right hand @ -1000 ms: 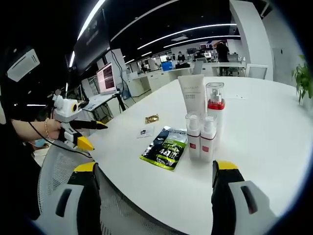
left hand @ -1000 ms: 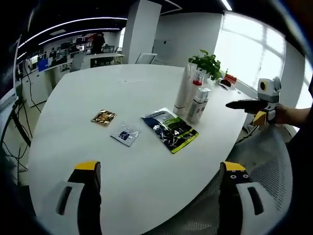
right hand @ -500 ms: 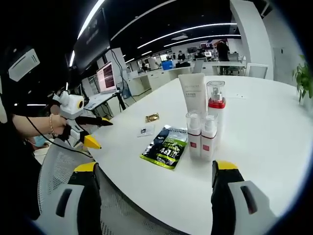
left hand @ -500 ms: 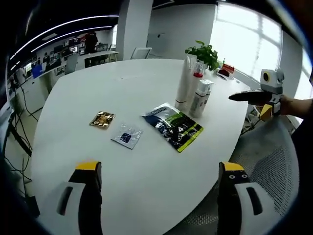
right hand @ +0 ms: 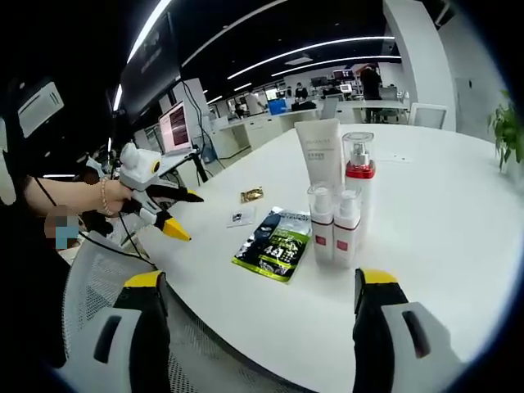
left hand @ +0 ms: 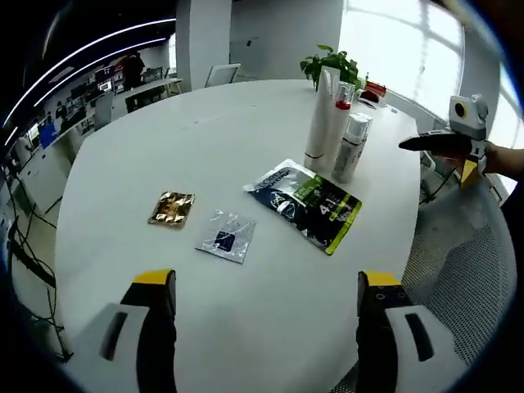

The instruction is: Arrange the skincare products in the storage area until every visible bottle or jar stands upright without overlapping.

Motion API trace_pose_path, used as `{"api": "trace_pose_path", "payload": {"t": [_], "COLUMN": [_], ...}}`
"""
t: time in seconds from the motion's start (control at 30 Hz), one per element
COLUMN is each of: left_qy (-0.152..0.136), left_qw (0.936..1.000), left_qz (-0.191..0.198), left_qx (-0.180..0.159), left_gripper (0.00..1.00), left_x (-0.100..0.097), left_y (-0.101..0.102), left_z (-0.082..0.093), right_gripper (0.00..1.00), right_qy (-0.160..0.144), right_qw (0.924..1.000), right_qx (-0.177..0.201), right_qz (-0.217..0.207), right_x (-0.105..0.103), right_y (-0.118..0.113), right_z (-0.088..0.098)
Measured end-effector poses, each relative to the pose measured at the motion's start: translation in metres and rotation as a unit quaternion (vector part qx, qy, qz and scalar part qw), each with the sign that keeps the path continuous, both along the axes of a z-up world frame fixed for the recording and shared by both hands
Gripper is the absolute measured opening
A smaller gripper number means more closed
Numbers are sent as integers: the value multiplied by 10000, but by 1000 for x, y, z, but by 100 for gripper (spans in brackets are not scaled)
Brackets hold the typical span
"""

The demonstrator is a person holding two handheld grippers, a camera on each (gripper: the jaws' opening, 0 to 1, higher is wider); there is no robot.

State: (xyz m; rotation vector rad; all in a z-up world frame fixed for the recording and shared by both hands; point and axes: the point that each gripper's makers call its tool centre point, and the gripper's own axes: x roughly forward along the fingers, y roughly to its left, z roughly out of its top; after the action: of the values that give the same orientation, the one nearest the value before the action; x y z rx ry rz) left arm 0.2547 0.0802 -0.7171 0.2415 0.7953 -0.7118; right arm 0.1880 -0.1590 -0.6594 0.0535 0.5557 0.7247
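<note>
Fingers first: the left gripper (left hand: 260, 327) has its two jaws spread wide with nothing between them, low over the near edge of the white table (left hand: 131, 139), and the right gripper (right hand: 260, 327) is just as wide apart and empty, off the table's near rim. Working left to right in the left gripper view: a gold sachet (left hand: 171, 208), a small clear sachet (left hand: 226, 238), a dark-and-green pouch (left hand: 306, 203) lying flat, then the upright cluster, a white tube (left hand: 321, 115) and a pump bottle (left hand: 350, 147) close together. The pouches look light, soft and slick, so I'd pinch an edge; the bottles look rigid and tippy, best gripped mid-body. The right gripper view resolves that cluster: two small bottles (right hand: 333, 225) side by side, a red-collared bottle (right hand: 359, 176) behind
</note>
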Motion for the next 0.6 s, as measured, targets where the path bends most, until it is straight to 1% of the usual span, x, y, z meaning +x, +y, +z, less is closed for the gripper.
{"api": "trace_pose_path", "payload": {"t": [0.1,0.33,0.47,0.6], "left_qy": [80,228,300,282], "left_qw": [9998,9991,9981,9965], "left_qz": [-107,-256,-399,-588], "left_qx": [136,265,374,526], "left_gripper": [85,83,80,75], "left_x": [8,23,32,40], "left_y": [1,-2,-5,-6], "left_z": [-9,-16,-22,-28], "right_gripper": [94,94,94,94], "right_qy": [7,49,54,85], "right_qw": [10000,9999,9997,9997], "right_qx": [-23,-18,-4,-12], "right_qz": [-35,-163,-221,-248], "right_x": [1,4,6,6], "right_y": [-1,-5,-6,-7], "right_z": [0,-2,-2,-4]}}
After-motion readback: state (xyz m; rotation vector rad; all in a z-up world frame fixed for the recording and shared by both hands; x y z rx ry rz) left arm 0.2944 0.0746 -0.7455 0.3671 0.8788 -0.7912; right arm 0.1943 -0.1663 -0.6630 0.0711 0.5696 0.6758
